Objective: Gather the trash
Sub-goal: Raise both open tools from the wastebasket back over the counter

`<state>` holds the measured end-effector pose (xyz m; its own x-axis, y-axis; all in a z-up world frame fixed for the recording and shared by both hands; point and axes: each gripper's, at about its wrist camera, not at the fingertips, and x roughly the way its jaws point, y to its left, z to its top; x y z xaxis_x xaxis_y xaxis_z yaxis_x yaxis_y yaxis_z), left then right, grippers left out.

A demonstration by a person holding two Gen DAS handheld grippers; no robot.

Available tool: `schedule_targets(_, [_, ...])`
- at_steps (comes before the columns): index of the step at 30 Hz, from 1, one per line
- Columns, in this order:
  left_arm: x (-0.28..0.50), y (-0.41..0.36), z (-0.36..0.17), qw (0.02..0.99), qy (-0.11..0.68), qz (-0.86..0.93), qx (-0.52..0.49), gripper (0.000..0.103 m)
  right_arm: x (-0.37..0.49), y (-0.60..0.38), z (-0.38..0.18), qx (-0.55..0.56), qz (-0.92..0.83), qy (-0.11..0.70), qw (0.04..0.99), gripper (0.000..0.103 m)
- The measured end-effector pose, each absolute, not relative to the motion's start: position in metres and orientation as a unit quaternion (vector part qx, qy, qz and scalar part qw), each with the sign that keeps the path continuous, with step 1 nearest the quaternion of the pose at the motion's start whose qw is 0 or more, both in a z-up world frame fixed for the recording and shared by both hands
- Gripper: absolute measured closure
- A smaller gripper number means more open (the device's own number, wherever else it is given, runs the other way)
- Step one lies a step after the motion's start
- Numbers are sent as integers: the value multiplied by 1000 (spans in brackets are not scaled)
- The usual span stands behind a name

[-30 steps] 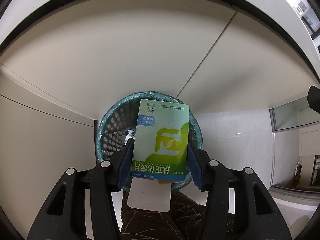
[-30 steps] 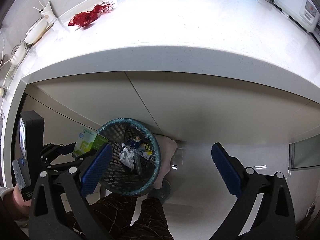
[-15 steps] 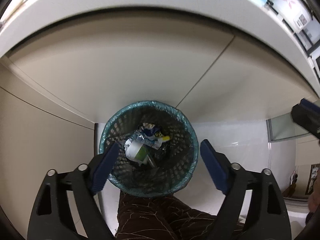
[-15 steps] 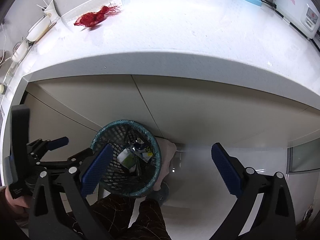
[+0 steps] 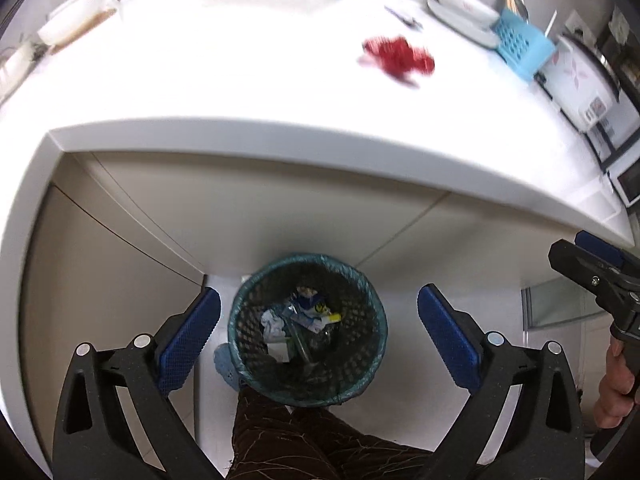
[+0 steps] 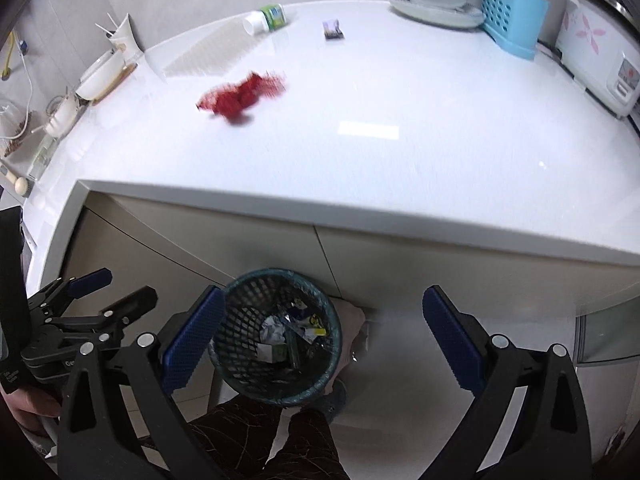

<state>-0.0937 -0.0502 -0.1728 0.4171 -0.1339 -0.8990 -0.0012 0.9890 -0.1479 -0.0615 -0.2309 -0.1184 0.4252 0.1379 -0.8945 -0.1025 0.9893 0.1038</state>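
Teal mesh bin (image 5: 308,330) sits on the floor below my left gripper (image 5: 318,330), whose jaws have just been opening and hold nothing. Right gripper (image 6: 318,332) gapes empty too; red netting (image 6: 240,98) waits on the counter (image 6: 400,168).

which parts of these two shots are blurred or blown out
Left wrist view: the white countertop is overexposed, and the red mesh bag on it is motion-smeared, while the teal mesh waste bin stays fairly sharp. Right wrist view: exposure is milder, the red bag is smeared again, with a glare patch right of it.
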Motion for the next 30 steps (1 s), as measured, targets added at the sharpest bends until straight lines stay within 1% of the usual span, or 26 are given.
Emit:
schedule_targets(13, [-70, -34, -105, 861, 504, -28, -66, 6, -38, -213, -57, -1, 87, 493, 865, 8])
schedule_targets(22, [-44, -35, -76, 867, 493, -41, -63, 6, -16, -206, -38, -7, 85, 481, 872, 8])
schedule_targets(30, [-5, -26, -56, 873, 482, -54, -50, 7, 14, -199, -21, -1, 68, 465, 883, 8])
